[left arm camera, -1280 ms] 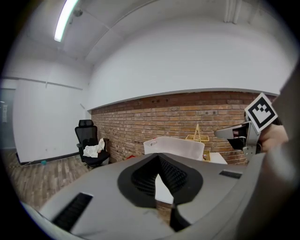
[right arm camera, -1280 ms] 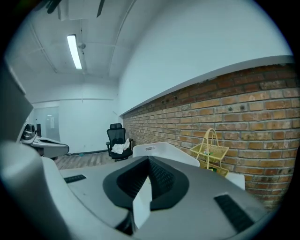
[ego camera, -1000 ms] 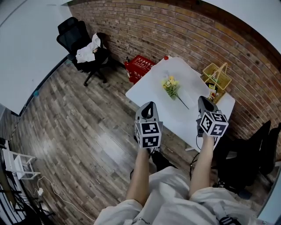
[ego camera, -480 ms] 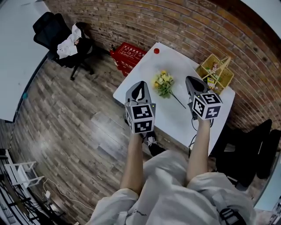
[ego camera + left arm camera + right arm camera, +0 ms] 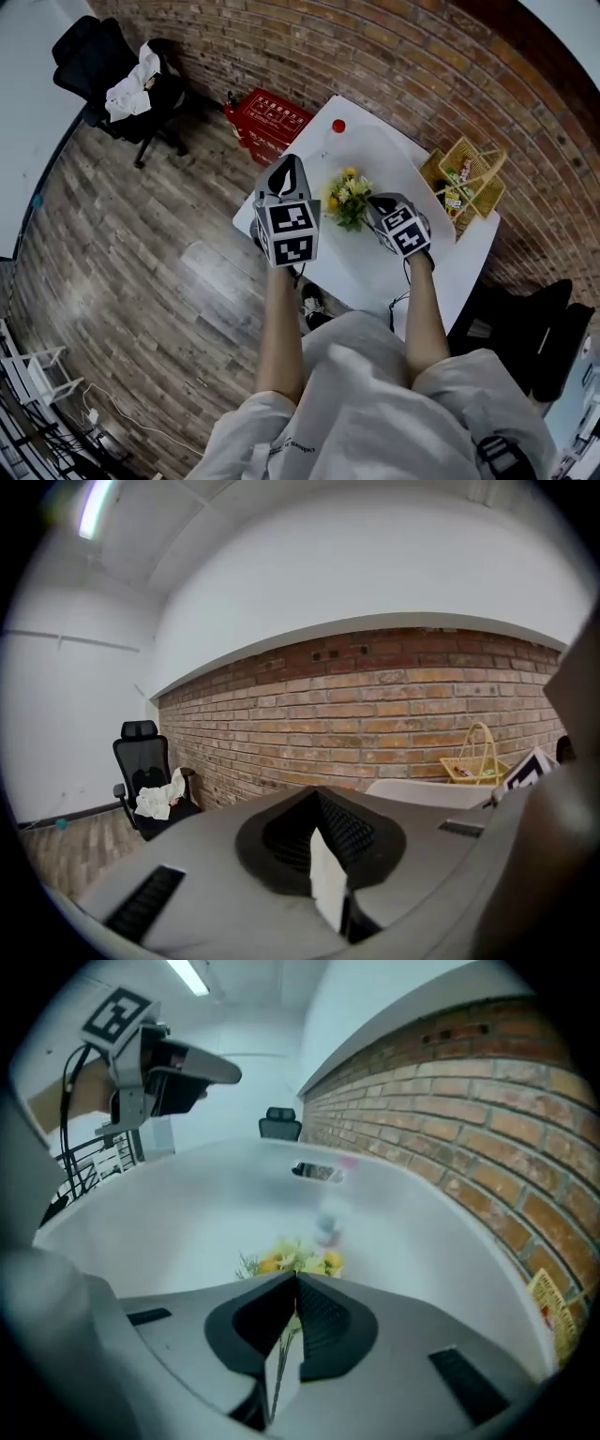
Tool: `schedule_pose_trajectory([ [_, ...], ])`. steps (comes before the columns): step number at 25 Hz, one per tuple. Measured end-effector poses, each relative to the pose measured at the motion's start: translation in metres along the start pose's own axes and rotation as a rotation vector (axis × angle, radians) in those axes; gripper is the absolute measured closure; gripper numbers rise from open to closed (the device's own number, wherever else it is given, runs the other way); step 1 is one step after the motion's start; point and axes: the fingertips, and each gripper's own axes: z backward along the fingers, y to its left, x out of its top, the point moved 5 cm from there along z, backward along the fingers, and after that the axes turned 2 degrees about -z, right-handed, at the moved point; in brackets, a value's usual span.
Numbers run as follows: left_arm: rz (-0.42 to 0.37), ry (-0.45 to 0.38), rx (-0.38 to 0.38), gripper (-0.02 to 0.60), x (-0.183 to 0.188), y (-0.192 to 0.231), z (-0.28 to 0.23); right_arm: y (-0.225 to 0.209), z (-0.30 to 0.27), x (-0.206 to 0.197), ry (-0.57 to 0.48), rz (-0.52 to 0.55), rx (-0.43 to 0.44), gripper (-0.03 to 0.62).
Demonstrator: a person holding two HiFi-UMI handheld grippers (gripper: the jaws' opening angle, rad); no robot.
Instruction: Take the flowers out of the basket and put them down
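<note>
A small bunch of yellow flowers with green leaves lies on the white table. In the right gripper view the blooms sit just past the jaws, and the thin stem runs back between them. My right gripper is low over that stem; its jaws are nearly together on it and opening slightly. My left gripper hovers by the table's left edge, shut and empty, pointing at the brick wall in its own view. The yellow wicker basket stands at the table's far right.
A clear bottle with a red cap stands at the table's far corner. On the wooden floor are a red crate by the brick wall and a black office chair with white cloth. A dark chair is at the right.
My right gripper has moved forward and down from the table's near edge onto the flower stem. The left gripper has shifted slightly forward along the table's left side.
</note>
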Motion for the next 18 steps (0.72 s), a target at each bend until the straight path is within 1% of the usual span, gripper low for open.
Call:
schedule_pose_trajectory([
  [3,0.012,-0.009,-0.001,0.558,0.004,0.006,-0.011,-0.002,-0.021,-0.020,0.116,0.003,0.064,0.562],
  [4,0.015,-0.008,0.001,0.558,0.002,0.010,-0.014,-0.005,-0.027,-0.028,0.164,0.021,0.079,0.540],
  [5,0.020,-0.003,0.007,0.558,-0.001,0.015,-0.015,-0.008,-0.033,-0.037,0.214,0.047,0.094,0.488],
  [7,0.025,0.011,0.032,0.558,-0.010,0.027,-0.013,-0.012,-0.042,-0.053,0.284,0.069,0.138,0.440],
  [8,0.026,0.020,0.049,0.558,-0.015,0.034,-0.011,-0.012,-0.047,-0.058,0.295,0.051,0.171,0.428],
  [10,0.035,0.038,0.085,0.558,-0.025,0.050,-0.006,-0.009,-0.060,-0.066,0.313,-0.022,0.248,0.427],
  [11,0.042,0.047,0.102,0.558,-0.030,0.059,-0.002,-0.006,-0.068,-0.072,0.340,-0.051,0.281,0.427],
  [12,0.050,0.055,0.118,0.558,-0.034,0.067,0.002,-0.001,-0.077,-0.078,0.379,-0.055,0.305,0.416],
  [14,0.064,0.064,0.148,0.558,-0.040,0.080,0.007,0.004,-0.090,-0.089,0.454,-0.003,0.318,0.406],
  [15,0.072,0.064,0.159,0.558,-0.041,0.083,0.008,0.003,-0.095,-0.092,0.475,0.019,0.315,0.391],
  [16,0.077,0.064,0.166,0.558,-0.041,0.084,0.007,0.002,-0.099,-0.093,0.482,0.023,0.311,0.390],
  [18,0.076,0.063,0.170,0.558,-0.039,0.085,0.008,0.001,-0.107,-0.093,0.465,-0.021,0.303,0.390],
])
